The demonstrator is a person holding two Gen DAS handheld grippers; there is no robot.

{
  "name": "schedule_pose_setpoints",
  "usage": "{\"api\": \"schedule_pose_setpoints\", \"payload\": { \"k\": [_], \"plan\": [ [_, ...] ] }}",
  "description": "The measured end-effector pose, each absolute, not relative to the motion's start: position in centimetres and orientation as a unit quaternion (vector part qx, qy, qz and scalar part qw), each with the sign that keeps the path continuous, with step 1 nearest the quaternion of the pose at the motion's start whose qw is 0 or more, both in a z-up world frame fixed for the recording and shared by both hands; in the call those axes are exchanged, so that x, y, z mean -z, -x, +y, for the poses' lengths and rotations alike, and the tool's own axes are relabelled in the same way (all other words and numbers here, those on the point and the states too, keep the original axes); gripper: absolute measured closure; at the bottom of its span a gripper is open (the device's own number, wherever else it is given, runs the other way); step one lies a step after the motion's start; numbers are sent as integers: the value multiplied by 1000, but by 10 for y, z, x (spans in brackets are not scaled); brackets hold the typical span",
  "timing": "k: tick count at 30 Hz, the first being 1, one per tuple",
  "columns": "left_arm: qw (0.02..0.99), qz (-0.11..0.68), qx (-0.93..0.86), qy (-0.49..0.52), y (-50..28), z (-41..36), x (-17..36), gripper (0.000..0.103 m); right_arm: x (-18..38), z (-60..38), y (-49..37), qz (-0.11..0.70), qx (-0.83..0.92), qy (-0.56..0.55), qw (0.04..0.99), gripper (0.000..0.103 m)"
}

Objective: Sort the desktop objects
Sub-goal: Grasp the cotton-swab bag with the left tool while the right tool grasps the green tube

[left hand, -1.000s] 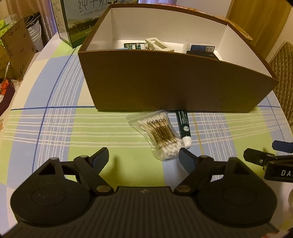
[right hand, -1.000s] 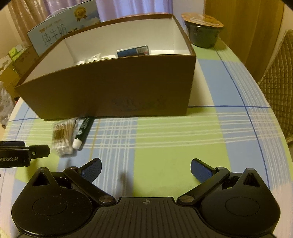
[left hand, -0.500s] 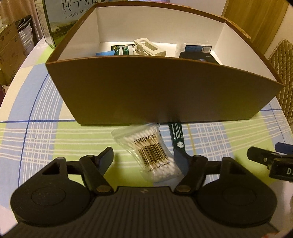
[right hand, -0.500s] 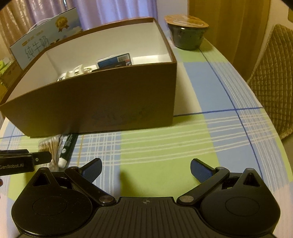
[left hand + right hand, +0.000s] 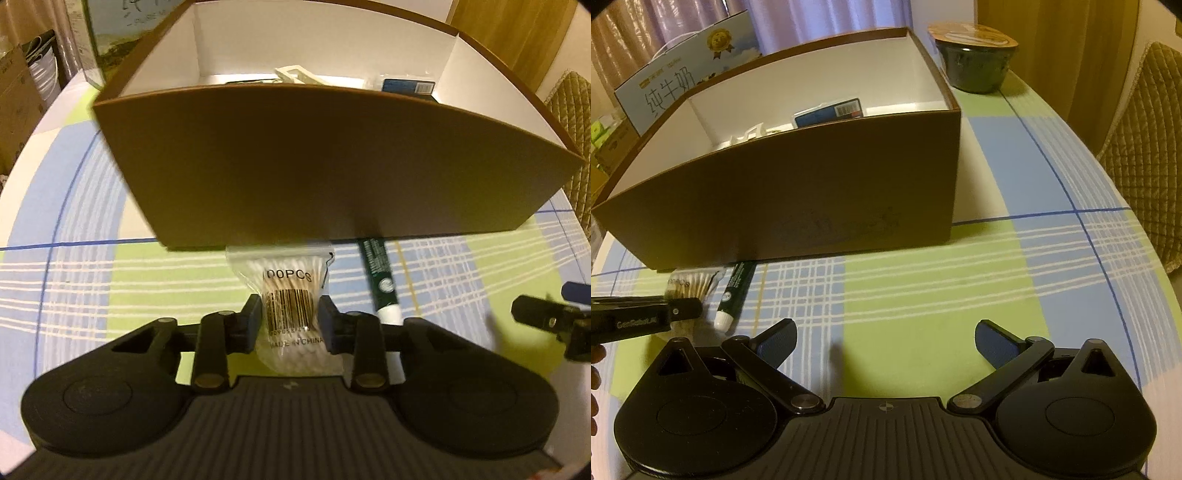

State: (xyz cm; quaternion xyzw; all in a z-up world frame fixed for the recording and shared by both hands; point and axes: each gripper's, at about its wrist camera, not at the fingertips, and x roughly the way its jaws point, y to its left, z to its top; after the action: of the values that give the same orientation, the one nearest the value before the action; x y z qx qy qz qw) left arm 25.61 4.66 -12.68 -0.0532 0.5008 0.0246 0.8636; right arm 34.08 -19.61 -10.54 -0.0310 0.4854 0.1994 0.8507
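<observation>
The left hand-held gripper [image 5: 289, 319] is clenched on the cotton swab bag [image 5: 291, 306], low in the frame's centre on the desk [image 5: 110, 280] just before the brown box [image 5: 332, 166]. Lift straight up, since the slack plastic may slip, then clear the box's near wall. The right hand-held gripper [image 5: 885, 341] hangs released over bare cloth.

A checked cloth [image 5: 923, 295] in blue, green and white covers the worktop ahead of the fingers. Beyond them to the right, a dark lidded bowl [image 5: 975, 62] stands on it. Far ahead to the left stands a milk carton [image 5: 683, 77] with printed characters. A quilted chair back [image 5: 1145, 147] sits off the right edge. Purple curtains [image 5: 812, 18] hang at the back, and cardboard boxes [image 5: 18, 103] are stacked far left.
</observation>
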Motion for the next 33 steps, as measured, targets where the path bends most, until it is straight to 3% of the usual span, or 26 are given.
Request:
{"api": "schedule_pose_setpoints", "payload": {
  "k": [11, 16, 26, 28, 30, 33],
  "plan": [
    [855, 501, -95, 94, -217, 114, 122, 77, 107, -161, -335, 477, -261, 47, 838, 3],
    [849, 501, -119, 120, -210, 136, 120, 75, 117, -125, -332, 478, -316, 53, 818, 12],
    [849, 503, -119, 110, -210, 137, 120, 73, 133, -66, -332, 452, -339, 119, 816, 47],
    [850, 504, -117, 102, -211, 135, 121, 73, 133, -62, -330, 442, -338, 142, 819, 60],
    [851, 504, -114, 99, -210, 134, 121, 72, 134, -61, -327, 432, -336, 168, 820, 82],
    [852, 504, -108, 90, -211, 131, 122, 72, 134, -69, -324, 433, -350, 172, 813, 90]
  ]
}}
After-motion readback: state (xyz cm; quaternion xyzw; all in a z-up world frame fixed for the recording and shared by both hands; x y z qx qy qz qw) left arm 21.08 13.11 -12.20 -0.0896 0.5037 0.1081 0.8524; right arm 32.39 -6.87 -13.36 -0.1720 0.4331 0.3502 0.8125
